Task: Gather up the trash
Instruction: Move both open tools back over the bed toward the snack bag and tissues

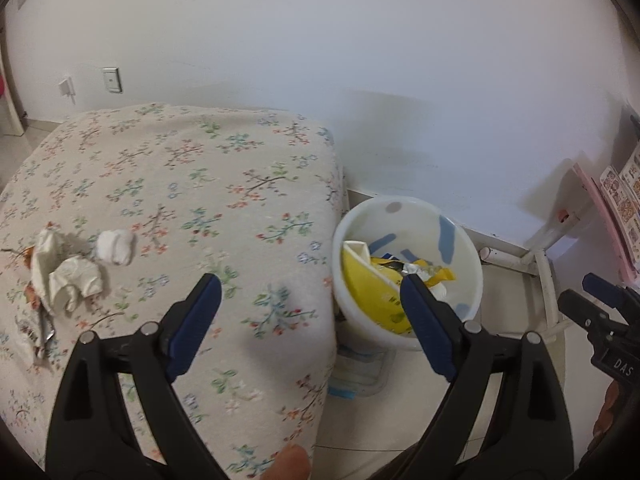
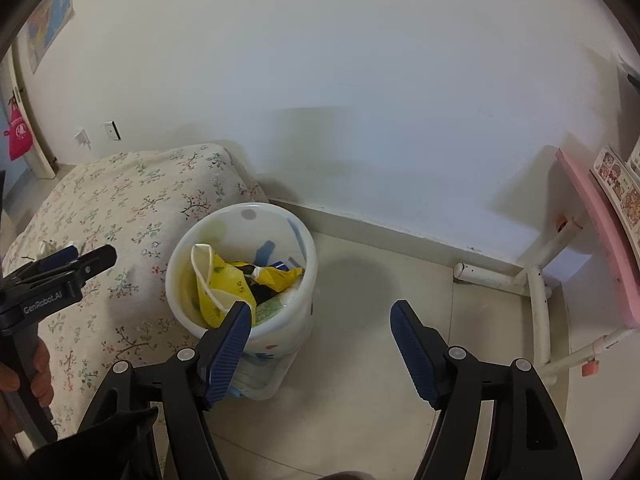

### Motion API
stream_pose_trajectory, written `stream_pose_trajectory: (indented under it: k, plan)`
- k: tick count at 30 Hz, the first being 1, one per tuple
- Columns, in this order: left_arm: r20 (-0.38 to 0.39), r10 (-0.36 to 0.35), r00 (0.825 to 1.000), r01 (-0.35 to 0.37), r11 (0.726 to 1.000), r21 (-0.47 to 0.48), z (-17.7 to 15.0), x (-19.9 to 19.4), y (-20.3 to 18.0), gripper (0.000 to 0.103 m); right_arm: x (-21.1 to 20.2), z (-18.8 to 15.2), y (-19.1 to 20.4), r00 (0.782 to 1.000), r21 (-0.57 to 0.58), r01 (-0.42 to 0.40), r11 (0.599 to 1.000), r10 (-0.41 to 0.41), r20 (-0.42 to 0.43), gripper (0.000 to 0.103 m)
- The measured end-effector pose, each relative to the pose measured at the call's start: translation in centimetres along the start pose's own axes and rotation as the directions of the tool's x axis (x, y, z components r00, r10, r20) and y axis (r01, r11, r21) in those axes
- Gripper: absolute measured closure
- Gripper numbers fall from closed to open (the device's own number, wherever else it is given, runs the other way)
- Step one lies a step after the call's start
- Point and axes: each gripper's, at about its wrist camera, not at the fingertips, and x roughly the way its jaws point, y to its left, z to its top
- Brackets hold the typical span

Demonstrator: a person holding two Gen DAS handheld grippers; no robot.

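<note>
Crumpled white tissues (image 1: pixel 72 276) and a small white wad (image 1: pixel 115 246) lie on the floral bed cover (image 1: pixel 200 184) at the left, with a torn wrapper (image 1: pixel 38 332) beside them. A white trash bin (image 1: pixel 408 216) stands on the floor next to the bed, holding yellow wrappers (image 1: pixel 372 292); it also shows in the right wrist view (image 2: pixel 240 220). My left gripper (image 1: pixel 310 284) is open and empty above the bed's corner. My right gripper (image 2: pixel 322 314) is open and empty just right of the bin.
A white wall is behind the bed. A pink desk with white legs (image 2: pixel 536 292) stands on the tiled floor at the right. A clear plastic box (image 2: pixel 260 376) sits under the bin. A wall socket (image 1: pixel 112 79) is at far left.
</note>
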Motion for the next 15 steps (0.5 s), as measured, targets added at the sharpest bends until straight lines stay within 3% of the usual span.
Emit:
stream_pose_trajectory:
  k: [8,15]
  plan:
    - [-0.008,0.101,0.995,-0.101,0.988,-0.121,-1.4,-2.8,4.7,0.012,0.3,0.4,3.0,0.999,-0.043,-0.034,0.998,0.034,-0.006,0.028]
    - [-0.014,0.181,0.983,-0.179,0.954,-0.240,-3.5,-4.8,9.8,0.012,0.6,0.9,7.9,0.997,-0.149,-0.077,0.986,0.077,-0.007,0.028]
